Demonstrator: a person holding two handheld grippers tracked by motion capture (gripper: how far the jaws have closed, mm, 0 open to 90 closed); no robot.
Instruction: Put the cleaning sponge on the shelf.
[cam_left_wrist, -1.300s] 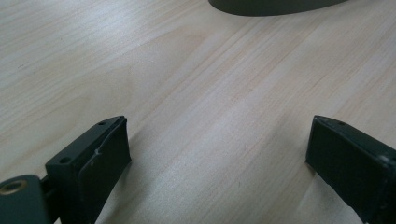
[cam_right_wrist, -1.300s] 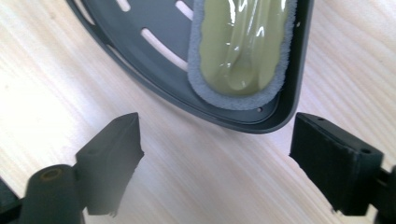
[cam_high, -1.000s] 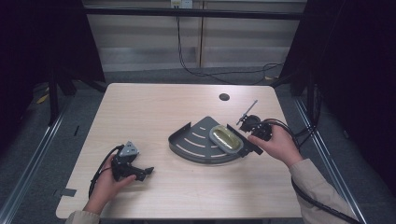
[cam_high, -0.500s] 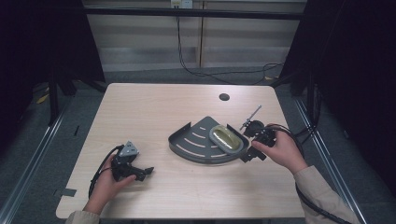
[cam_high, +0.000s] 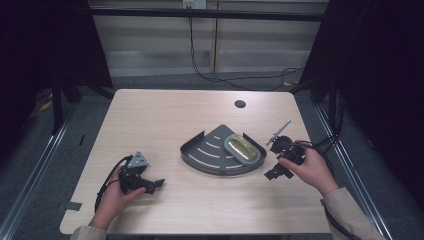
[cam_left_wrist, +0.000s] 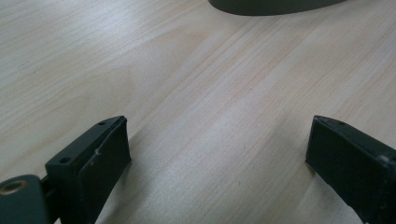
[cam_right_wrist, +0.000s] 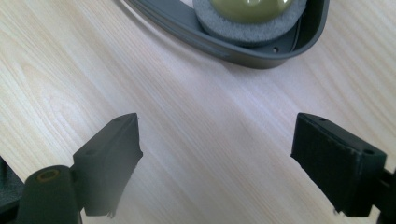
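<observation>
The left gripper (cam_high: 159, 184) rests low over the near left part of the wooden table (cam_high: 165, 115), held in the person's left hand (cam_high: 114, 196), its jaws spread wide with nothing but bare wood between them. At mid-table lies the dark grey fan-shaped tray (cam_high: 205, 152), with an olive-green oval object on a grey foam pad (cam_high: 242, 148) in its right end. The right gripper (cam_high: 278, 171) sits just beside the tray's right corner, clear of it, jaws likewise wide apart and empty, while the tray's rim (cam_right_wrist: 261, 58) and the pad (cam_right_wrist: 247, 25) lie just ahead of them.
</observation>
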